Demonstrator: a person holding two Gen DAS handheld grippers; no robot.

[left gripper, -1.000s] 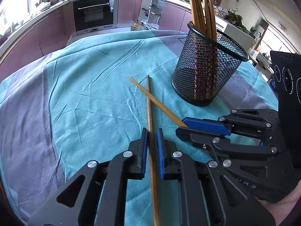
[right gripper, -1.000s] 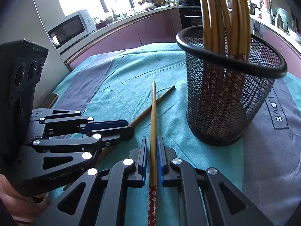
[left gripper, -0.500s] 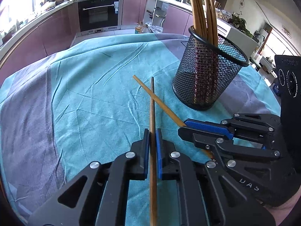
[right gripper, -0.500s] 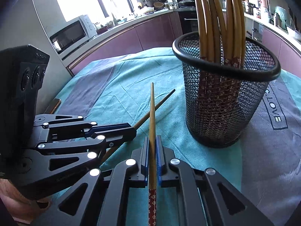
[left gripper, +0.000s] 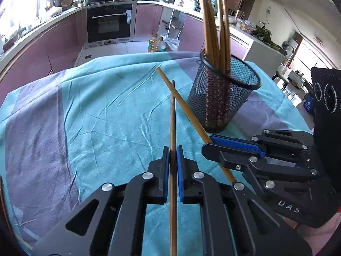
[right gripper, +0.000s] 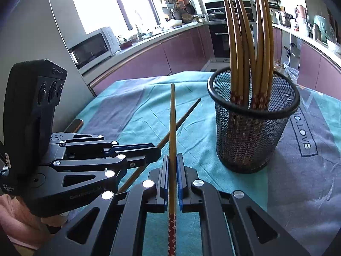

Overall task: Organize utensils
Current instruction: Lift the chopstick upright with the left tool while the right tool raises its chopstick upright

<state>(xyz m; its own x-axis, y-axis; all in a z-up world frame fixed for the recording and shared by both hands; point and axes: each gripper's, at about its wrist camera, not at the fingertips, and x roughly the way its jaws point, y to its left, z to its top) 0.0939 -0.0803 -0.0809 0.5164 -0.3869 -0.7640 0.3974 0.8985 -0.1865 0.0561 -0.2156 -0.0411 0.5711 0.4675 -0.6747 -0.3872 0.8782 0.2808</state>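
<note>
My left gripper (left gripper: 172, 149) is shut on a brown chopstick (left gripper: 172, 115) that points forward, lifted above the cloth. My right gripper (right gripper: 173, 160) is shut on a second chopstick (right gripper: 172, 117) with a red flowered handle end; it also shows in the left wrist view (left gripper: 181, 104), crossing behind the first. The right gripper (left gripper: 207, 144) sits just right of the left one. A black mesh holder (left gripper: 221, 102) with several chopsticks stands upright ahead to the right; it also shows in the right wrist view (right gripper: 253, 128).
A teal and grey tablecloth (left gripper: 96, 117) covers the table, whose far edge drops off toward the kitchen floor. Purple cabinets and an oven (left gripper: 109, 23) lie beyond. A microwave (right gripper: 93, 47) sits on the counter at left.
Both grippers have risen with their chopsticks, lifting them off the cloth. The holder now looks lower and farther away in both views.
</note>
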